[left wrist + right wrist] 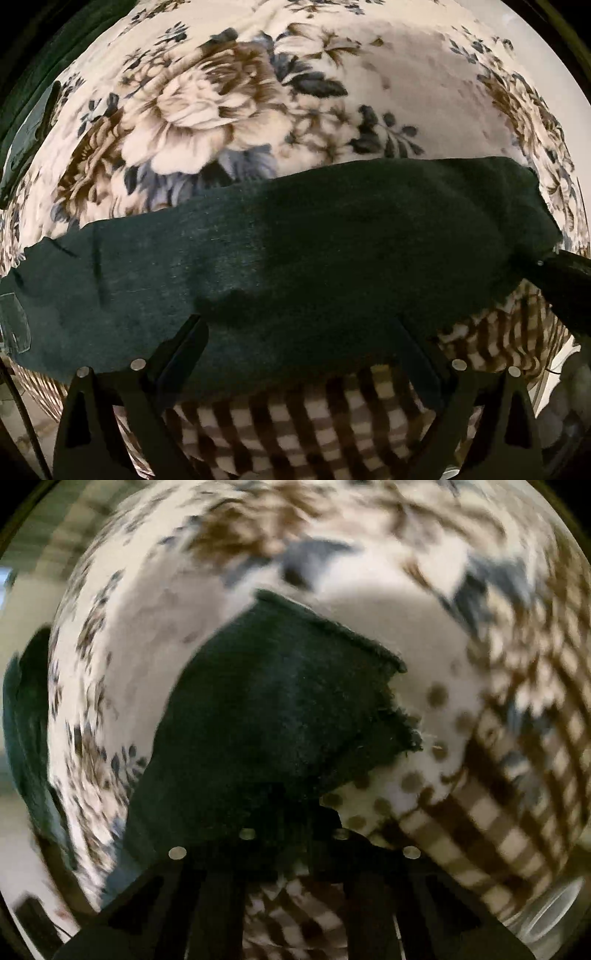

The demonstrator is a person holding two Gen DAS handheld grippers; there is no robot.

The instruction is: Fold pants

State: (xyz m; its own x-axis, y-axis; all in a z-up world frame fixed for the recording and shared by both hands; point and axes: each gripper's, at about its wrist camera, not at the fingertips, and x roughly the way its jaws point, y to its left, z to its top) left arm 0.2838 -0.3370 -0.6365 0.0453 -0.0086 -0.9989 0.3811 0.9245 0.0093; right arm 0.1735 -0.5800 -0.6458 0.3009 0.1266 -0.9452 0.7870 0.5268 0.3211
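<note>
The dark green pants (pixel 295 251) lie in a long band across the floral blanket (pixel 207 103). The left hand-held gripper (pixel 303 332) is spread over the near edge, gripping nothing. The right hand-held gripper (pixel 293 812) pinches the frayed end; a weak pinch could drop it mid-fold, I'd guess.

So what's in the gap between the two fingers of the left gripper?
In the left wrist view, the near edge of the dark green pants spans the open left gripper, with the checked border of the floral blanket just below it.
</note>
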